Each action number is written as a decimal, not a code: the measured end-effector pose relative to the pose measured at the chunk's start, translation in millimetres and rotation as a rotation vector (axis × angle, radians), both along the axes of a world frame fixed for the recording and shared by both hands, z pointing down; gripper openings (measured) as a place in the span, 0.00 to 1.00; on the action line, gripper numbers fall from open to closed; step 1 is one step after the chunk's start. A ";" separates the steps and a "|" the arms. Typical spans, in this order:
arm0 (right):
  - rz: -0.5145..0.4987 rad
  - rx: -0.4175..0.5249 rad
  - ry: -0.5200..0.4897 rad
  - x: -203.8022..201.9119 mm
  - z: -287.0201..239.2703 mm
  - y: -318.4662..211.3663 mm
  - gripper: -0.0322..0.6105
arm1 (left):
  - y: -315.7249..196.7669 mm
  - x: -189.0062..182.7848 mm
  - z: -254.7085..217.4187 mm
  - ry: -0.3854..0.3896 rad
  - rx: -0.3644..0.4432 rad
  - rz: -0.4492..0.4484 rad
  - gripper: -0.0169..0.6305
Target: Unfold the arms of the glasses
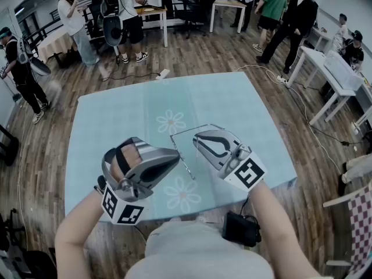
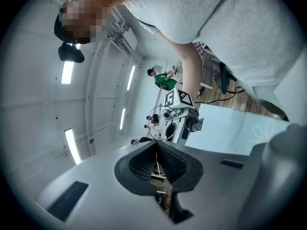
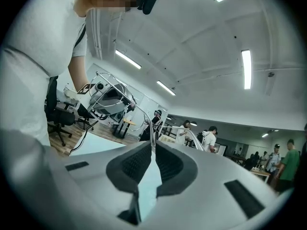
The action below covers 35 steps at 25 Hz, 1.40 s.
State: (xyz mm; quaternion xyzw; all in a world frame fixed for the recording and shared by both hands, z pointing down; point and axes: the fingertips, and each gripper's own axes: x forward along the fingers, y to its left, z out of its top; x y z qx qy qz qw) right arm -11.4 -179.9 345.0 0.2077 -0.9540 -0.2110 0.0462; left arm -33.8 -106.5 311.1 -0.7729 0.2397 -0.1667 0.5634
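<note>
Tablecloth beneath glasses; bystanders seemingly distant

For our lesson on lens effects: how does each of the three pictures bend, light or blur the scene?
Head view: the wide lens bows the table edges; the light is soft and even; the thin glasses barely show. Left gripper view: strong fisheye inside a dark round border; a ceiling lamp glares white. Right gripper view: same fisheye; a light strip burns white and the ceiling lines curve.
</note>
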 end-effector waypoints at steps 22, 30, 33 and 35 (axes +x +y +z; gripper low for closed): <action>0.125 -0.035 -0.052 52.3 3.7 -0.5 0.11 | -11.3 -9.4 14.2 -0.086 0.059 -0.085 0.04; 0.155 -0.038 -0.049 68.8 7.2 9.2 0.11 | -18.4 -13.3 18.9 -0.109 0.107 -0.139 0.04; 0.170 -0.039 -0.048 76.6 9.7 13.4 0.11 | -20.0 -13.9 23.7 -0.125 0.126 -0.160 0.04; 0.178 -0.036 -0.046 79.6 10.2 17.5 0.11 | -20.0 -15.4 26.1 -0.131 0.136 -0.171 0.04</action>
